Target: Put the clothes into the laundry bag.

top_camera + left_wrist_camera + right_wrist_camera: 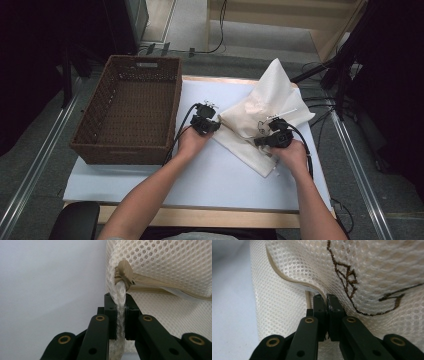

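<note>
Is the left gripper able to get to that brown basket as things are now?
Probably yes for reach: the basket sits right beside the left gripper with bare table between. But its jaws are clamped on the mesh bag, so it must let go or drag the bag along.

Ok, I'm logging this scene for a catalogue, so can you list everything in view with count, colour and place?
mesh laundry bag: one, cream with a tan zipper and brown print, right half of the board, one corner raised
zipper end: one, tan, at the bag's edge just above the left gripper's jaws
basket: one, dark brown wicker, left of the board, nothing visible inside
board: one, white, on the table
table: one, light wood, edge visible under the board
cables: several, black, floor right of the table
left gripper: one, black, shut on a fold of the mesh laundry bag
right gripper: one, black, shut on the bag's mesh near the zipper
forearms: two, entering from the bottom
</note>
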`<action>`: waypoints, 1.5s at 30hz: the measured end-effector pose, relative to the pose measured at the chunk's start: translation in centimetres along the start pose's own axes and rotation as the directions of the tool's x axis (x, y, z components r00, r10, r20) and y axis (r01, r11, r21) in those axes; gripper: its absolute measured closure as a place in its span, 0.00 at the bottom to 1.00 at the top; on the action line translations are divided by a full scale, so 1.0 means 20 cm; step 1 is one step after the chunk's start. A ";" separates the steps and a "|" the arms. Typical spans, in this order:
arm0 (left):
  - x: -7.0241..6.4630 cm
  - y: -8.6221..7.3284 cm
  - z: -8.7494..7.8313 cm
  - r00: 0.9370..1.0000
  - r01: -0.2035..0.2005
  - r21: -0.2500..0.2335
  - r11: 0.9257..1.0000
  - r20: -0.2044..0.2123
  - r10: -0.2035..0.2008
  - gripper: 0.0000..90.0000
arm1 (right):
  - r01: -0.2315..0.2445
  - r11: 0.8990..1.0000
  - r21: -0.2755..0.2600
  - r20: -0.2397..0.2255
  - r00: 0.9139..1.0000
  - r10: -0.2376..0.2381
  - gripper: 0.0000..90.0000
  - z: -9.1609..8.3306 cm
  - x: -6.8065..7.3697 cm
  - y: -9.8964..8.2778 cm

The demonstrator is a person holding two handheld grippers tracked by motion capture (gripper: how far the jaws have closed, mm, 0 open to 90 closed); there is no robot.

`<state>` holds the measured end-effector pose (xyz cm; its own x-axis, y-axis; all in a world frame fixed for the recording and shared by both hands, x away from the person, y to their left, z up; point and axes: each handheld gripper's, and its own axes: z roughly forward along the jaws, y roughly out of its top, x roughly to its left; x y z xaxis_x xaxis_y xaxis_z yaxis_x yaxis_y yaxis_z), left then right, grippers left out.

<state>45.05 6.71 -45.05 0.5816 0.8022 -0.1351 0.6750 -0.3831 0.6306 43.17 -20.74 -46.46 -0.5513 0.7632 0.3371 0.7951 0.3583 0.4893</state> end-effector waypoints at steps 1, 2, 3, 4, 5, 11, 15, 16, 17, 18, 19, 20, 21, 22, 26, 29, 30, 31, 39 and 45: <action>0.00 -0.01 -0.01 1.000 -0.003 0.001 1.000 0.003 0.003 0.95 | 0.001 1.000 0.000 0.001 1.000 -0.001 0.98 0.00 0.00 0.00; -0.01 -0.01 -0.02 1.000 -0.008 0.002 1.000 0.008 0.008 0.95 | 0.000 1.000 0.000 0.002 1.000 0.000 0.98 0.00 0.00 0.00; -0.02 -0.02 -0.02 1.000 -0.009 0.001 1.000 0.015 0.009 0.95 | -0.001 1.000 0.000 0.004 1.000 0.001 0.98 0.00 0.00 0.00; -0.02 -0.03 -0.03 1.000 -0.008 0.002 1.000 0.020 0.008 0.95 | -0.002 1.000 0.000 0.006 1.000 0.002 0.98 0.00 0.00 0.00; -0.03 -0.04 -0.04 1.000 -0.008 0.001 1.000 0.028 0.008 0.95 | 0.000 1.000 0.001 0.004 1.000 0.000 0.98 0.00 0.00 0.00; -0.07 -0.10 -0.07 0.997 -0.017 0.011 1.000 0.069 0.016 0.95 | -0.002 1.000 -0.002 0.015 1.000 0.002 0.98 -0.01 0.00 0.00; -0.09 -0.12 -0.10 0.995 -0.024 0.022 0.999 0.097 0.022 0.95 | 0.009 1.000 -0.007 0.019 1.000 -0.009 0.98 -0.02 0.01 0.00; -0.10 -0.13 -0.11 0.994 -0.025 0.023 0.999 0.105 0.022 0.95 | 0.007 1.000 -0.008 0.017 1.000 -0.006 0.98 -0.02 0.01 0.00; -0.11 -0.14 -0.12 0.993 -0.031 0.032 0.999 0.111 0.027 0.95 | 0.010 1.000 -0.010 0.017 1.000 -0.010 0.98 -0.03 0.02 0.00; -0.11 -0.15 -0.12 0.992 -0.033 0.032 0.999 0.119 0.029 0.95 | 0.012 1.000 -0.014 0.018 1.000 -0.012 0.98 -0.03 0.02 0.00; -0.12 -0.16 -0.13 0.991 -0.030 0.032 0.999 0.128 0.026 0.95 | 0.013 1.000 -0.015 0.017 1.000 -0.012 0.98 -0.03 0.02 0.00; -0.12 -0.17 -0.14 0.991 -0.036 0.036 0.999 0.132 0.031 0.95 | 0.016 1.000 -0.017 0.016 1.000 -0.016 0.98 -0.04 0.02 0.00; -0.14 -0.18 -0.15 0.989 -0.040 0.037 0.999 0.142 0.034 0.94 | 0.014 1.000 -0.015 0.014 1.000 -0.014 0.98 -0.04 0.03 0.00; -0.14 -0.19 -0.15 0.989 -0.044 0.038 0.998 0.145 0.038 0.95 | 0.020 1.000 -0.016 0.017 1.000 -0.019 0.98 -0.04 0.03 -0.01; -0.18 -0.24 -0.19 0.986 -0.075 0.042 0.996 0.154 0.068 0.95 | 0.027 1.000 -0.016 0.019 0.999 -0.026 0.98 -0.04 0.04 0.00; -0.20 -0.29 -0.22 0.983 -0.112 0.044 0.993 0.149 0.104 0.95 | 0.033 0.999 -0.014 0.013 0.999 -0.033 0.98 -0.03 0.05 0.00; -0.21 -0.30 -0.23 0.982 -0.113 0.042 0.993 0.154 0.106 0.94 | 0.039 0.999 -0.014 0.009 0.999 -0.039 0.98 -0.03 0.06 0.00; -0.21 -0.32 -0.24 0.982 -0.115 0.038 0.993 0.156 0.108 0.94 | 0.035 0.999 -0.014 0.002 0.999 -0.035 0.98 -0.03 0.07 0.00; -0.24 -0.43 -0.28 0.975 -0.152 0.062 0.986 0.173 0.139 0.94 | 0.053 0.998 -0.015 -0.016 0.998 -0.054 0.98 0.00 0.12 0.01; -0.20 -0.46 -0.29 0.978 -0.116 0.059 0.991 0.180 0.104 0.93 | 0.057 0.998 -0.037 0.004 0.998 -0.057 0.98 0.02 0.13 0.03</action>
<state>33.92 9.59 -45.89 0.7207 0.6623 -0.2047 0.6287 -0.5000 0.5957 42.21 -18.32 -45.64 -0.5944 0.7440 0.3052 0.7527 0.3812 0.5367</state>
